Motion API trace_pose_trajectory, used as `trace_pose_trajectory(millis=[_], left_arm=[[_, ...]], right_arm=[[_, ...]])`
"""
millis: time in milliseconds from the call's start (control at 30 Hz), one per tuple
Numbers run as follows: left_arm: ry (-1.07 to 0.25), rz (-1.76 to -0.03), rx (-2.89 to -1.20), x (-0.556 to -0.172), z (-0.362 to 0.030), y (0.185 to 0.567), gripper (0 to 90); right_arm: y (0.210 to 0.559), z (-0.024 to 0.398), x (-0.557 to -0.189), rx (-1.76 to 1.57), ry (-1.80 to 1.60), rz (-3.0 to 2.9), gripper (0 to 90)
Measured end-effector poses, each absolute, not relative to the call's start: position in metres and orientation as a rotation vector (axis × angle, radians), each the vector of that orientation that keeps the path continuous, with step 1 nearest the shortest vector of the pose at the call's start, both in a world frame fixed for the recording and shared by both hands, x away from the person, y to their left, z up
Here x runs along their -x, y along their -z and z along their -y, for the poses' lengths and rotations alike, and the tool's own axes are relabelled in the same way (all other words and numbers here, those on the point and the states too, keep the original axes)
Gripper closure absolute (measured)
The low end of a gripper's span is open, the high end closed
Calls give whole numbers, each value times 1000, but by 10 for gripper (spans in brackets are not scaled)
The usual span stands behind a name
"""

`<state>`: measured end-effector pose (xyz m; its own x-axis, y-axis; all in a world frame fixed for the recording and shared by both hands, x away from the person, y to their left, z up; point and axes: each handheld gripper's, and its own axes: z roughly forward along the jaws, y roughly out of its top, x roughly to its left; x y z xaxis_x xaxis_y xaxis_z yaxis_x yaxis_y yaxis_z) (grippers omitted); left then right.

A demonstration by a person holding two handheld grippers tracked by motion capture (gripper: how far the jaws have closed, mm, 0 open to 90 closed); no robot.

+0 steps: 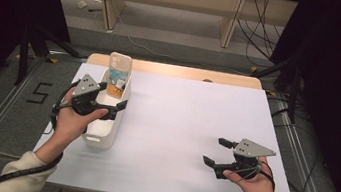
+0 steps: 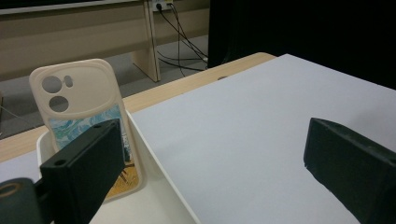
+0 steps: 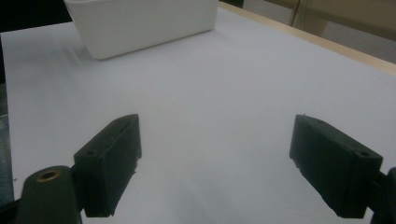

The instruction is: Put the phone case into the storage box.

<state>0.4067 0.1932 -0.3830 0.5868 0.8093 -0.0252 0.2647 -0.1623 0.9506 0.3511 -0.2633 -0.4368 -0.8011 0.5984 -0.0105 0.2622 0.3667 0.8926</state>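
My left hand-held gripper [image 1: 109, 101] wide open, empty, straddling white bin [image 1: 102, 134] wall. Phone case [image 1: 119, 75] leaning upright inside; nudge could topple it. Right hand-held gripper [image 1: 216, 151] agape, empty, over bench [image 1: 179, 127].

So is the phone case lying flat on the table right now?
No, the phone case stands upright inside the white bin, leaning against its far end, with its camera cutouts at the top.

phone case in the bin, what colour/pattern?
Cream phone case with a blue and orange printed picture on its lower back; clearest in the left gripper view.
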Motion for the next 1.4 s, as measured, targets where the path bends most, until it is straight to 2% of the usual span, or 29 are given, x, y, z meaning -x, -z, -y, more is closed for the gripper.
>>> trace_pose_trajectory(millis=[1400], left_arm=[[-570, -770, -1755, -363, -193, 401, 47]], right_arm=[[434, 270, -353, -776, -1428, -2269, 177]])
